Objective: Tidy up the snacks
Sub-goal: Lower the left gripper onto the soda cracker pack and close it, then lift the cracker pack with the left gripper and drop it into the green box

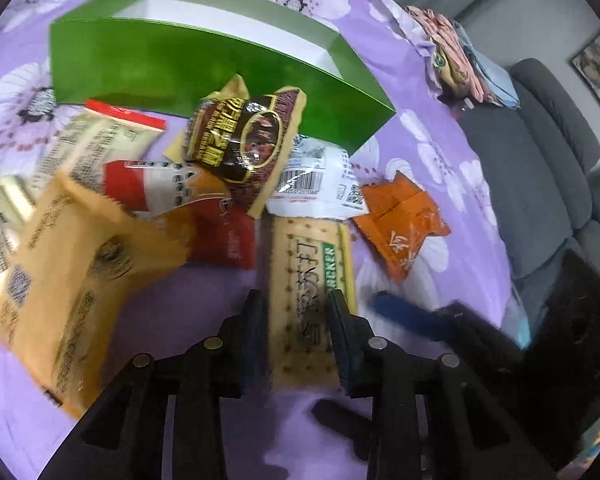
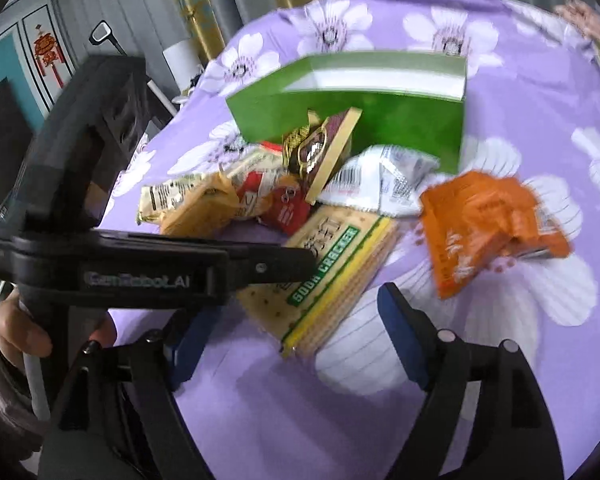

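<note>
A pile of snack packets lies on a purple flowered cloth in front of an open green box point(image 1: 204, 60), which also shows in the right wrist view point(image 2: 400, 120). My left gripper point(image 1: 296, 308) is shut on a soda cracker pack point(image 1: 304, 288), one finger on each long side. The cracker pack point(image 2: 340, 264) also shows in the right wrist view, with the left gripper's body over its near end. My right gripper point(image 2: 296, 328) is open and empty, just short of the cracker pack. An orange packet point(image 2: 488, 224) lies to its right. A dark brown packet point(image 1: 240, 136) leans against the box.
Tan point(image 1: 72, 276), red point(image 1: 224, 236) and white barcode point(image 1: 316, 180) packets crowd the pile. The orange packet point(image 1: 404, 224) lies at the pile's right. A grey sofa point(image 1: 548, 168) stands beyond the table's right edge. Folded cloth point(image 1: 460, 52) lies at the far right.
</note>
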Tool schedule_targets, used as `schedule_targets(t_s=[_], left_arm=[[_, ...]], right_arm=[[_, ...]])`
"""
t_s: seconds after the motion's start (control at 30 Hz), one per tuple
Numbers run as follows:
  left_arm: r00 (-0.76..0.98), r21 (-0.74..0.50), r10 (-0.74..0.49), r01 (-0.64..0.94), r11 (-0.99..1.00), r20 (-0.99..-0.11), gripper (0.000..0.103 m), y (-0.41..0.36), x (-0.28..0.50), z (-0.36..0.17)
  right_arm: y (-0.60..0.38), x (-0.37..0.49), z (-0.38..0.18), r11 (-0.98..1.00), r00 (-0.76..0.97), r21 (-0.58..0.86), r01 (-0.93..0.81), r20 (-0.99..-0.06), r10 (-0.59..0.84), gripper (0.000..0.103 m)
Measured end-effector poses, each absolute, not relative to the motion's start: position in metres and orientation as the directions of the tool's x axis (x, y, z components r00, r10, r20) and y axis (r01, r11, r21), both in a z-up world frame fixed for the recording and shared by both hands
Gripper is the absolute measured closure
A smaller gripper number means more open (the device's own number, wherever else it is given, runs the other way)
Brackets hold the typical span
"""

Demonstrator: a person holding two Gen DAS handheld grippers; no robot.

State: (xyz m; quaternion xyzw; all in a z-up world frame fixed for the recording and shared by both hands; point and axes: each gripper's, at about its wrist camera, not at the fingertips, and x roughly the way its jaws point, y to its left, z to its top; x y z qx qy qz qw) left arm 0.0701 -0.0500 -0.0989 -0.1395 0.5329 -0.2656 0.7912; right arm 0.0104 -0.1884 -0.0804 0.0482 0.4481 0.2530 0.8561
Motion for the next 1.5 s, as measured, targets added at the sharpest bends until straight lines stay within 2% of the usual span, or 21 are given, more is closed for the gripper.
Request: schedule_targets(t_s=[0.17,0.37,1.03,1.33,1.5], left_arm=[[0.276,-0.52,-0.589,0.286,0.805,-0.759,0.067,-0.051,0.072,-0.103],[0.308,-0.507,-0.579,0.285,0.813,-0.755,0.067,-0.045,0.055,-0.099],[0.457,-0.484,-0.568,0.297,0.823,-0.685,0.067,-0.025,0.041,-0.042],[0.513,-0.438,-0.543,0.321,0.84,-0.665,0.067,-0.027,0.076,-0.01],[0.54,-0.412,-0.532,0.337,0.847,-0.652,0.067,-0.034,0.12,0.009]], right_arm=[[-0.174,0.006,-0.088,0.873,0.504,0.236,-0.426,-0.74,0.446,0.025],[-0.184,-0.001,-0.08,0.864,0.526,0.264,-0.43,-0.705,0.477,0.04],[-0.17,-0.007,-0.026,0.838,0.636,0.217,-0.5,-0.564,0.526,0.04],[-0.168,0.033,-0.003,0.84,0.688,0.183,-0.511,-0.499,0.527,0.04],[-0.166,0.074,0.009,0.849,0.722,0.153,-0.506,-0.464,0.513,0.04]])
